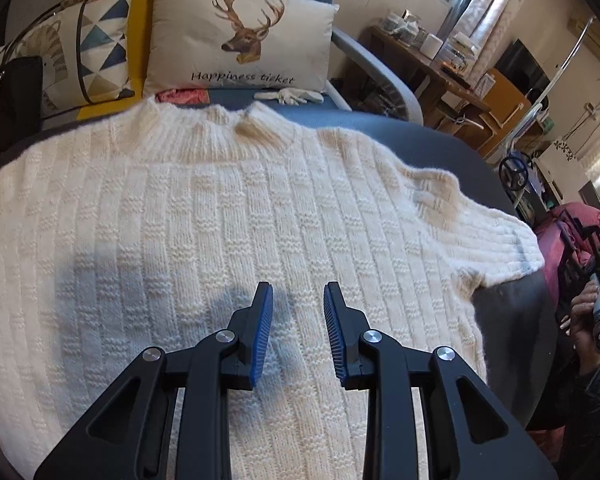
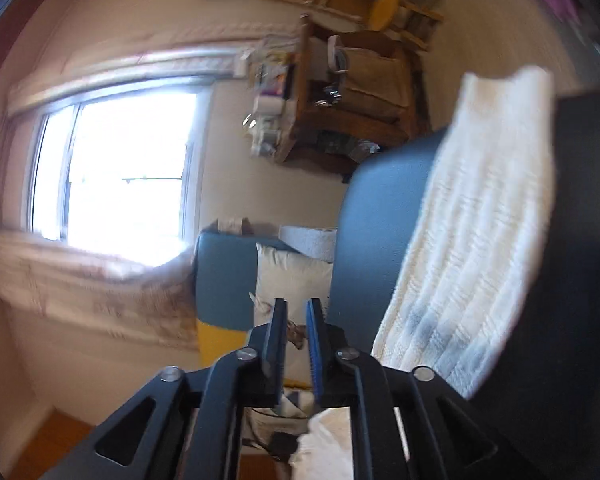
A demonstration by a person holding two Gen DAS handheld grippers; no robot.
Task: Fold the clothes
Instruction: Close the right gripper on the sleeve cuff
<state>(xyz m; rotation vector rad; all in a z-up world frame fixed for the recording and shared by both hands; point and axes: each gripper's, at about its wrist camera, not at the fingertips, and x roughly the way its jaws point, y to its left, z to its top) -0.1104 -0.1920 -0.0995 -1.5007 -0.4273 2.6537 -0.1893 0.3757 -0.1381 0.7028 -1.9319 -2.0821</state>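
A cream sweater of chunky ribbed knit, with a stand-up collar and short sleeve, lies spread flat on a blue-grey sofa. The left gripper hovers over its lower middle, blue ridged jaws parted and holding nothing, their shadow on the wool. The right gripper, in a tilted, blurred view, has jaws slightly apart and empty, the knit beside them to the right. Behind the collar stand a deer-print cushion and a triangle-patterned cushion; white gloves lie between.
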